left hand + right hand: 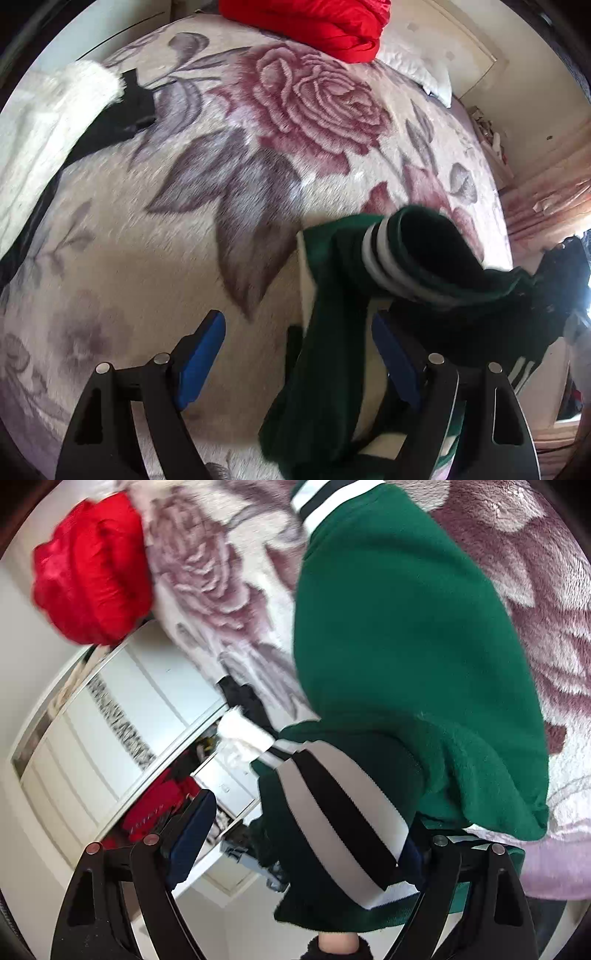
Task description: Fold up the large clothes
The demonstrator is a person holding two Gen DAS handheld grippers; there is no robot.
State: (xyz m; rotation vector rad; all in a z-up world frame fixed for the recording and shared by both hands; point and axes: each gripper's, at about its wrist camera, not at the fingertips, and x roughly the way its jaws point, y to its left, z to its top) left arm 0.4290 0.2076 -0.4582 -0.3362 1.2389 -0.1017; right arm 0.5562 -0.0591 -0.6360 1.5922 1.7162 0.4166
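Both grippers released: left gripper (299, 354) and right gripper (306, 834) stand spread, green jacket (399, 635) draped loose between the jaws, unpinched, lying on the floral blanket (258, 122). Judged: fold just laid down. Next: regrip an edge, striped cuff (380, 254) nearest.

My left gripper (299, 354) points steeply downward, its blue pads (201, 354) spread wide and pressing on nothing. My right gripper (299, 834) points nearly level, jaws likewise wide apart, with no grip between its pads (192, 834).
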